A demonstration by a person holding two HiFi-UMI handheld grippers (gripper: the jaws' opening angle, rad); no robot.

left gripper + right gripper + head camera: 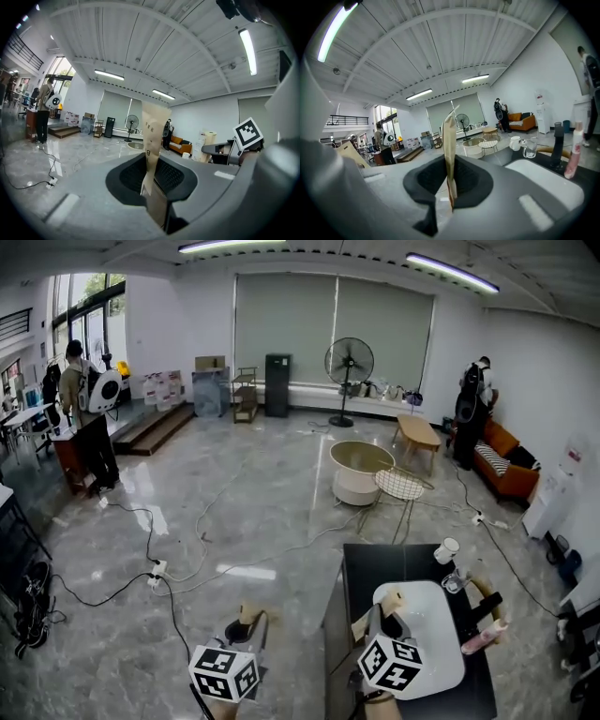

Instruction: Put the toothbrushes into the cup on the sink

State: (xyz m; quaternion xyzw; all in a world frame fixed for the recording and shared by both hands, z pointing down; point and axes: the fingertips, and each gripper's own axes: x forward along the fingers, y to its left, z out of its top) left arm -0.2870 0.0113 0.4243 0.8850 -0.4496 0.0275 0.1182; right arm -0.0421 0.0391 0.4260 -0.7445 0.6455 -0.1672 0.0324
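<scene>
The dark counter (367, 566) stood on the grey marble floor (262, 512), with the white sink basin (448, 664) set into its near half. The left gripper (249, 614) (154, 110) hung over the floor off the counter's left edge, its taped jaws pressed together with nothing between them. The right gripper (394, 598) (449, 120) was above the basin's left rim, its jaws likewise closed and empty. A pink bottle (484, 638) (573, 155) lay along the counter's right edge. The white cup (447, 549) (515, 143) stood upright at the counter's far edge, towards the right corner, with a clear glass (457, 579) (529, 149) just beside it.
</scene>
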